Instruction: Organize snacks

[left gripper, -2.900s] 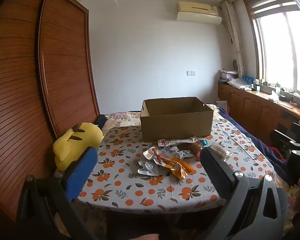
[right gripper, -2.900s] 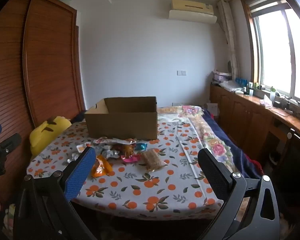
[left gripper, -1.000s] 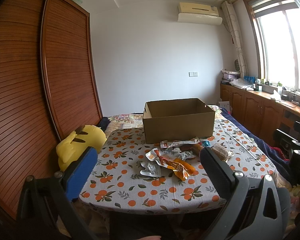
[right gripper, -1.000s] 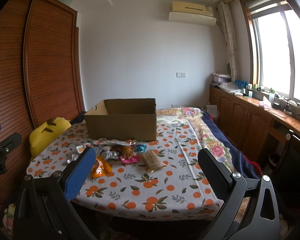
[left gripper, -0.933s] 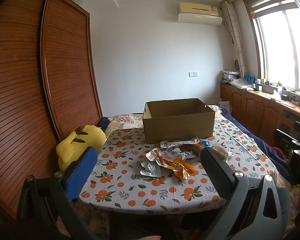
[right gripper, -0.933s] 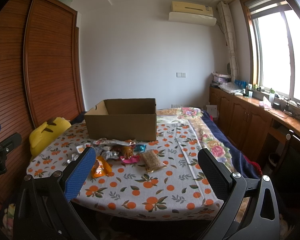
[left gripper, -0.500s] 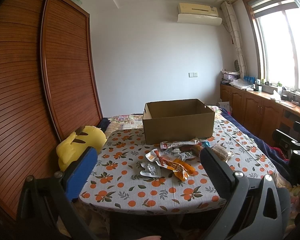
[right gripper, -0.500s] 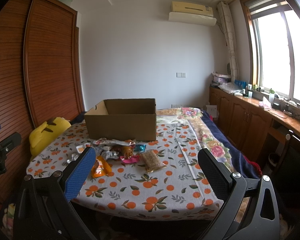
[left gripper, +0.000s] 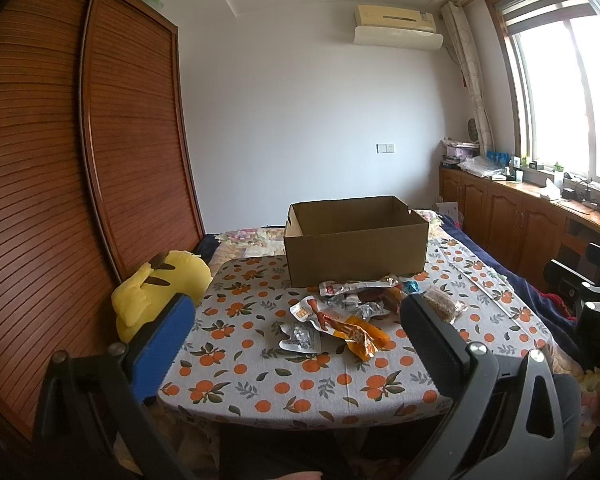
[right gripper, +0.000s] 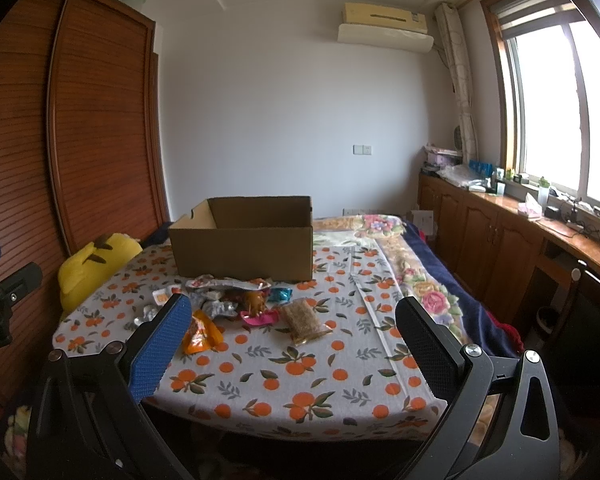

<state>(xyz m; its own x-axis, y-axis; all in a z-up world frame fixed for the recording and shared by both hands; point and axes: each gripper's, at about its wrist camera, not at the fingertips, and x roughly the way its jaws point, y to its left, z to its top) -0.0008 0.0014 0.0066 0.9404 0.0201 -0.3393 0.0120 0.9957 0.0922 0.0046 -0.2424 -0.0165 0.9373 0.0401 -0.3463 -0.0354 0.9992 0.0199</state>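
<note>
Both tongs, left tongs (left gripper: pixel 296 320) and right tongs (right gripper: pixel 292 320), gape wide and empty (short of the tabletop (right gripper: pixel 300 376)) before the snack pile (right gripper: pixel 236 304).

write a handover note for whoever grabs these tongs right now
Left tongs: open, empty, held back from the table.
Right tongs: open, empty, also short of the table.
Snacks: loose pile on the cloth in front of the box, orange pack and brown pack nearest.
Done: nothing visible in the box so far.
Left: move every pack into the box.
</note>
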